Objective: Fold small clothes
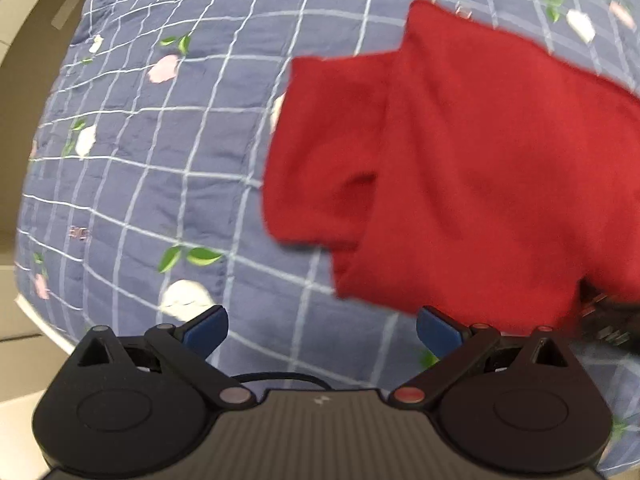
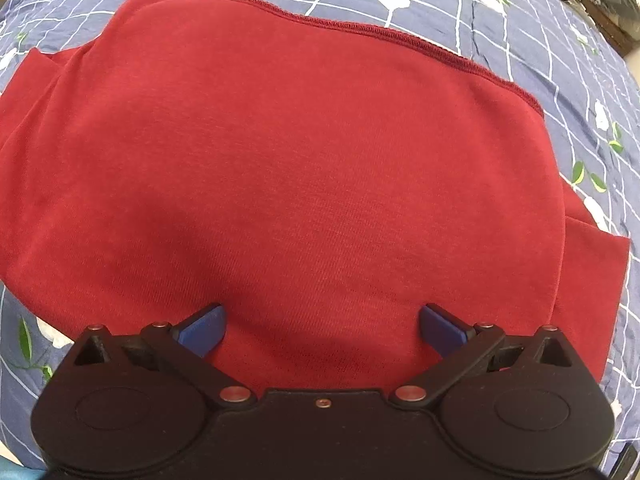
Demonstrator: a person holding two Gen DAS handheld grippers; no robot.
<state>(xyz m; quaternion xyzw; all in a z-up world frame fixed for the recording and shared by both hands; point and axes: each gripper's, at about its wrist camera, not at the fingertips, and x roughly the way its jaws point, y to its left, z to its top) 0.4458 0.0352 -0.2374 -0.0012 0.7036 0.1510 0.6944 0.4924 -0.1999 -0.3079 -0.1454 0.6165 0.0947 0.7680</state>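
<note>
A blue quilted bedspread with a white grid and flower print is lying under a red knit garment, which is sitting to the right of the left gripper, whose blue-padded fingers are spread wide, holding nothing. In the right wrist view, the garment is lying flat on the bedspread, its stitched hem at the far edge, while the right gripper is hovering over its near edge, fingers apart and empty.
</note>
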